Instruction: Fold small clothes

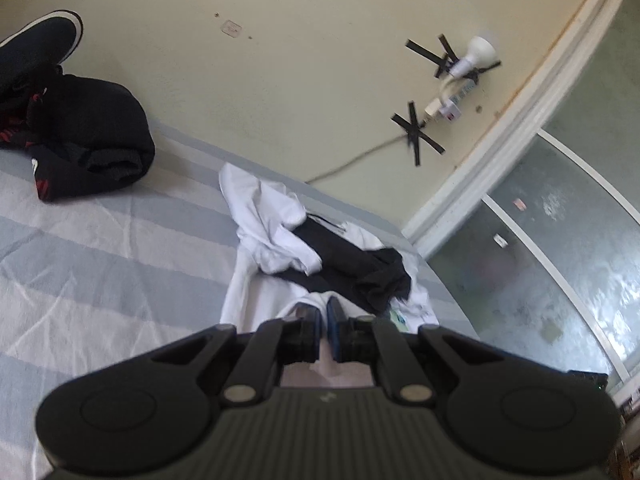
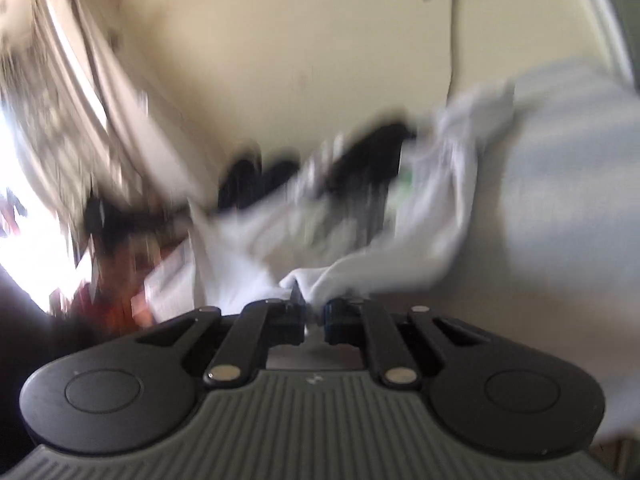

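Observation:
A crumpled white garment (image 1: 268, 224) lies on the striped bed sheet (image 1: 100, 248), with a black garment (image 1: 352, 268) bunched on top of it. My left gripper (image 1: 323, 314) is shut on the near edge of the white garment. In the blurred right wrist view, my right gripper (image 2: 314, 306) is shut on another edge of the white garment (image 2: 432, 208), which stretches away from it; the black garment (image 2: 360, 160) rests on it farther off.
A pile of dark clothes with red marks (image 1: 80, 140) and a dark shoe (image 1: 36, 44) lie at the left of the bed. A cream wall (image 1: 300, 60) with a taped bulb and cable (image 1: 468, 60) stands behind. A glass door (image 1: 560, 220) is at right.

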{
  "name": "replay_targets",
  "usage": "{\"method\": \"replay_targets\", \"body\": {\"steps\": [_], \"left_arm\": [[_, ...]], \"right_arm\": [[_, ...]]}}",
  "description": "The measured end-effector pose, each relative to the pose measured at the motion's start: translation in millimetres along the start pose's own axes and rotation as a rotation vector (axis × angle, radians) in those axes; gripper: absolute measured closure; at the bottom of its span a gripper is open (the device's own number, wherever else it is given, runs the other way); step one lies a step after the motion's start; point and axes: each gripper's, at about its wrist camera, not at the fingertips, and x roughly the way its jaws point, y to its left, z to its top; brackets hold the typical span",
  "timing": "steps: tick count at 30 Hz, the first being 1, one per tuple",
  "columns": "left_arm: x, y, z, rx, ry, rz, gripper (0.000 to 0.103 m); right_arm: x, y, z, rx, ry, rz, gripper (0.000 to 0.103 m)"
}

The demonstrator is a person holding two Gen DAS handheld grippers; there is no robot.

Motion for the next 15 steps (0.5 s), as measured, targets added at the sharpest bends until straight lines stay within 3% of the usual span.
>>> {"method": "replay_targets", "body": {"steps": [2,3,4,5,6,8,10,15], "left_arm": [[28.8,7.3,14.1,-0.014,-0.034,0.101,0.094],[42.0,11.6,17.4,-0.014,-0.044,0.180,0.093],[53.1,16.6,17.9,-0.030,-0.028,0.256,0.092],[59.6,23.2,15.8,-0.060,0.001,0.283,0.087],[60.8,28.2,11.7,-0.078,0.023,0.249,0.083],[54.8,31.1,1.2,-0.058,0.034,0.196,0.052],[46.4,25.9,-7.4,0.002,0.013,0.234,0.036],[35.6,16.4,-24.5,0.071,0.068,0.184,0.034]], "right_arm": [[10.3,-24.5,32.5,0.099,-0.157,-0.124,0.088],[20.1,-38.3,44.3,0.155,-0.214,-0.235,0.073],[28.8,-46.9,51.4,0.181,-0.250,-0.353,0.047],[37.3,-52.0,55.4,0.173,-0.269,-0.472,0.039],[41.7,-54.5,55.9,0.165,-0.264,-0.548,0.035],[42.8,-53.2,50.0,0.138,-0.221,-0.547,0.035],[38.6,-43.3,39.4,0.083,-0.217,-0.543,0.035],[57.6,-30.7,23.7,-0.053,-0.115,-0.565,0.035]]}}
